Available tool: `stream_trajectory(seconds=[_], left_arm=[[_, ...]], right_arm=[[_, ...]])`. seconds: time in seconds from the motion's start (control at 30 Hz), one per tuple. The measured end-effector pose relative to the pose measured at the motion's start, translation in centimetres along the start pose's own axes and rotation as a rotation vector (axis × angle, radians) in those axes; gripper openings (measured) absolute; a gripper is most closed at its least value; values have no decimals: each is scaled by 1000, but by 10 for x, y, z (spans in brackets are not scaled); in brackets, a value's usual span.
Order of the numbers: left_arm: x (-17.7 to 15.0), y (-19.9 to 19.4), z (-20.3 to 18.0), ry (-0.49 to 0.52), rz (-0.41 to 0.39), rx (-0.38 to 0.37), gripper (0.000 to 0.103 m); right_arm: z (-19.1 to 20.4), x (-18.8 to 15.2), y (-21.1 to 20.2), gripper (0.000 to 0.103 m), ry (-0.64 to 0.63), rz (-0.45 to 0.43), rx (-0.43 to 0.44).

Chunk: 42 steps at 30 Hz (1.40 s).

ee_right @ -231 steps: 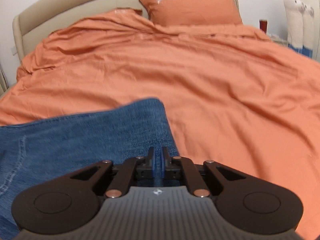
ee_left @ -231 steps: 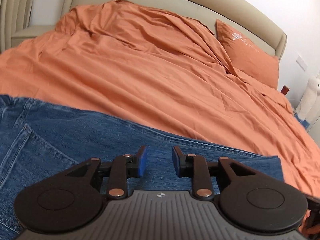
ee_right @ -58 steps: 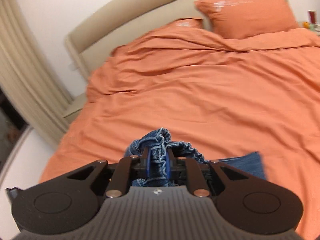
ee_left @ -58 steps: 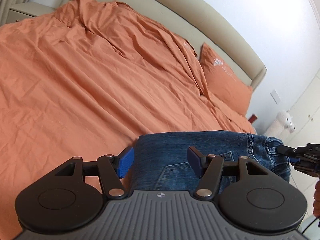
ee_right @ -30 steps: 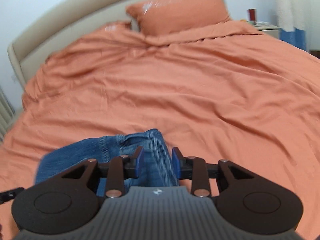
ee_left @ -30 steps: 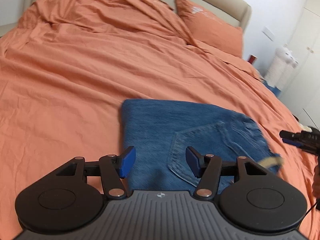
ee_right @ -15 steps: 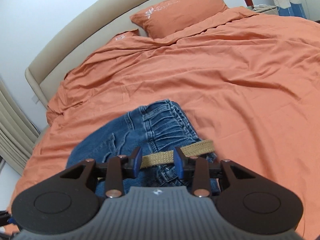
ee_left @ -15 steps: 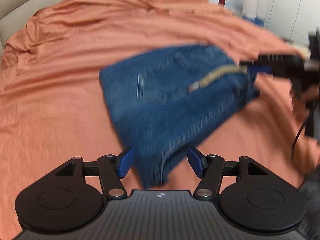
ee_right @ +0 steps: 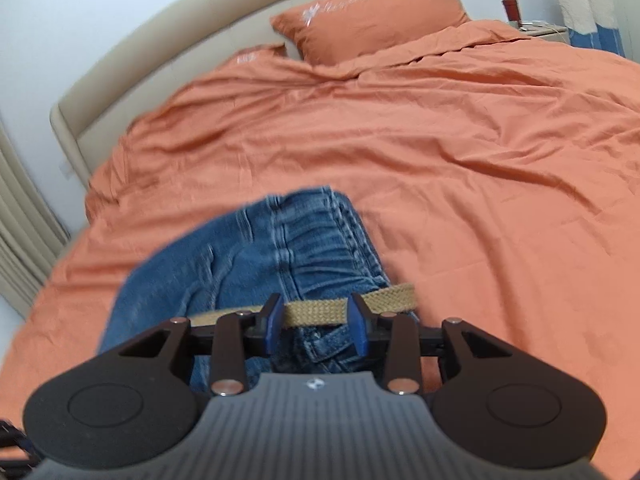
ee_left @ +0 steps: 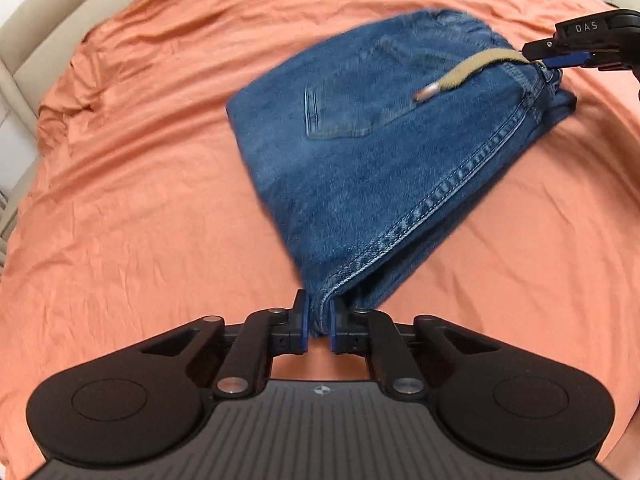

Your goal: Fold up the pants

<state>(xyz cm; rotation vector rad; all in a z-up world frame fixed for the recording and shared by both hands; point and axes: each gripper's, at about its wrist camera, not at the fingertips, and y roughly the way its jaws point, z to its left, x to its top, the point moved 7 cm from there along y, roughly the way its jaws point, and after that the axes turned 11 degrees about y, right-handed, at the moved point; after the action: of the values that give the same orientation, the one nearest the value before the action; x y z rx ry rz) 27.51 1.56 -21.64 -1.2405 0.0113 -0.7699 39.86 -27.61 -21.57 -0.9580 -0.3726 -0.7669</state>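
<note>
Folded blue denim pants (ee_left: 384, 152) lie on the orange bed cover (ee_left: 140, 200), back pocket up, with a tan woven belt (ee_left: 464, 74) trailing from the waistband. My left gripper (ee_left: 318, 324) is shut on the near corner of the pants at the side seam. My right gripper (ee_right: 316, 326) is open over the waistband end (ee_right: 304, 256); the belt (ee_right: 320, 314) runs across between its fingers. The right gripper also shows in the left wrist view (ee_left: 560, 54) at the far right, by the waistband.
Two orange pillows (ee_right: 372, 12) lean on the beige headboard (ee_right: 168, 44) at the far end. A nightstand (ee_right: 540, 30) stands right of the bed. Wrinkled orange cover spreads around the pants.
My left gripper has closed on the near corner of the pants; it was open half a second ago. My right gripper let go of the waistband about a second ago and stays open.
</note>
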Motion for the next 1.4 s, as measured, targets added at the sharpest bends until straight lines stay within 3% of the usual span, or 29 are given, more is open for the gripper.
stream_trajectory(seconds=[0.27, 0.4, 0.57, 0.67, 0.87, 1.07, 1.17, 1.23, 1.27, 1.4], left_arm=[[-8, 27, 4, -91, 69, -100, 10], [-10, 28, 4, -96, 79, -111, 12], [-24, 20, 14, -194, 102, -143, 18], [-27, 9, 24, -237, 56, -131, 19], [-23, -21, 42, -371, -107, -135, 33], [-11, -22, 67, -527, -196, -114, 36], [-3, -21, 83, -622, -245, -132, 47], [3, -17, 94, -671, -270, -138, 58], [7, -14, 98, -696, -277, -148, 62], [21, 4, 104, -749, -270, -188, 66]], right_arm=[[-15, -16, 20, 29, -43, 85, -62], [-18, -20, 24, 29, -47, 85, -66], [-16, -20, 17, 31, -51, 72, -74], [-17, -20, 8, 40, -29, 73, -86], [-11, -22, -16, 42, -88, 45, -133], [3, -14, -41, 49, -106, -1, -129], [10, -11, -46, 52, -150, -27, -136], [13, -8, -46, 68, -159, -34, -133], [14, -7, -46, 70, -159, -37, -124], [14, -2, -40, 74, -171, -31, -121]])
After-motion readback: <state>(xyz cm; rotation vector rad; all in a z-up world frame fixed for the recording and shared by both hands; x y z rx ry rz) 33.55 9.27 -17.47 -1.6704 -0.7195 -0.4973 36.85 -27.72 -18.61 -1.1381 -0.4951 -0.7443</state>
